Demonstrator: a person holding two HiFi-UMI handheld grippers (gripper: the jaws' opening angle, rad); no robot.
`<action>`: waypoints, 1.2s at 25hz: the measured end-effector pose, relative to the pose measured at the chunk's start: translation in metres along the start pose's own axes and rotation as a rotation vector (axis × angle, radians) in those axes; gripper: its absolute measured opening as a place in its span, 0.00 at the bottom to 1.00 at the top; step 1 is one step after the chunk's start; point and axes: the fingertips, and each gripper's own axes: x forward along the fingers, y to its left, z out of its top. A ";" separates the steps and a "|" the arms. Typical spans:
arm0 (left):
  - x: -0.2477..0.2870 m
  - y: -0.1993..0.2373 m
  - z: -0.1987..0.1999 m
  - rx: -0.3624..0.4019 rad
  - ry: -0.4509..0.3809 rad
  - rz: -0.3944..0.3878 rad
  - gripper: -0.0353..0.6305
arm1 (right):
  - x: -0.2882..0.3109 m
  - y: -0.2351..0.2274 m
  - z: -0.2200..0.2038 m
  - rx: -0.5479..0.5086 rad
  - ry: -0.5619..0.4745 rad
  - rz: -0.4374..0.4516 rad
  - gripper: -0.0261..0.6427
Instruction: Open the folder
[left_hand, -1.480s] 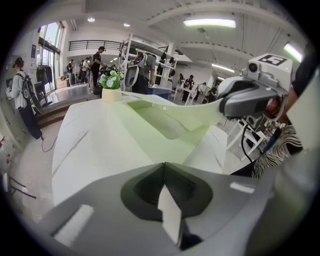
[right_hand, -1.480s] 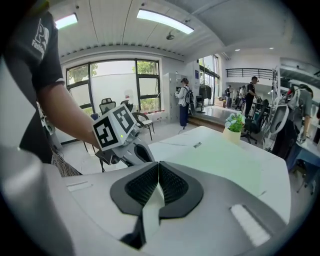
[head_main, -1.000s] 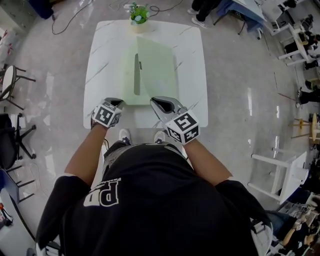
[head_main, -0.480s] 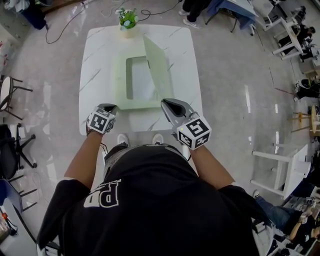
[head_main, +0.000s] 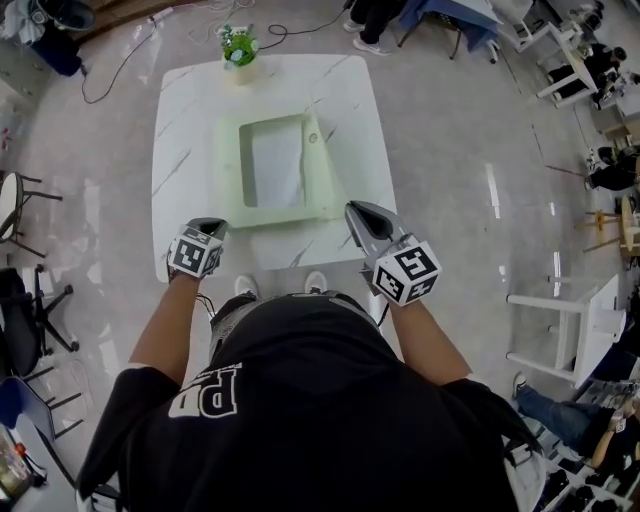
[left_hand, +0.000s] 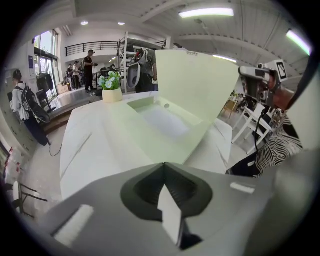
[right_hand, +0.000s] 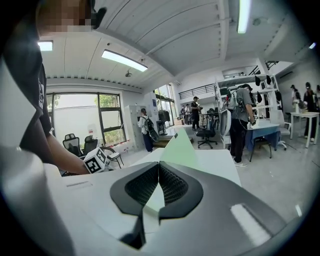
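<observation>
Head view: right gripper (head_main: 354, 209) clamps the thin, smooth pale green rectangular folder's (head_main: 326, 190) raised cover; left gripper (head_main: 211, 223) jaws together

Large white letters (head_main: 205, 392), apparently "PD", stand on the back of the person's black T-shirt (head_main: 330, 400). Smaller print beside them, and on the folder (left_hand: 195, 85) cover's top edge, is illegible.

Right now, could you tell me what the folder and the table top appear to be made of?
The folder looks like thin pale green plastic or coated card with a matte finish. Its raised cover is flat and shows no glare. The table top looks like white marble or a marble-look laminate, smooth, with grey veins running across it. The pictures do not settle which.
</observation>
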 end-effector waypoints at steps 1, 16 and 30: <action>0.000 0.000 0.000 -0.005 -0.001 0.000 0.13 | -0.003 -0.004 0.000 0.007 -0.005 -0.011 0.05; -0.001 0.000 0.001 -0.015 -0.002 0.010 0.13 | -0.056 -0.109 -0.016 0.277 -0.082 -0.247 0.04; 0.000 0.002 0.001 -0.039 -0.003 0.028 0.13 | -0.083 -0.192 -0.078 0.489 -0.073 -0.419 0.04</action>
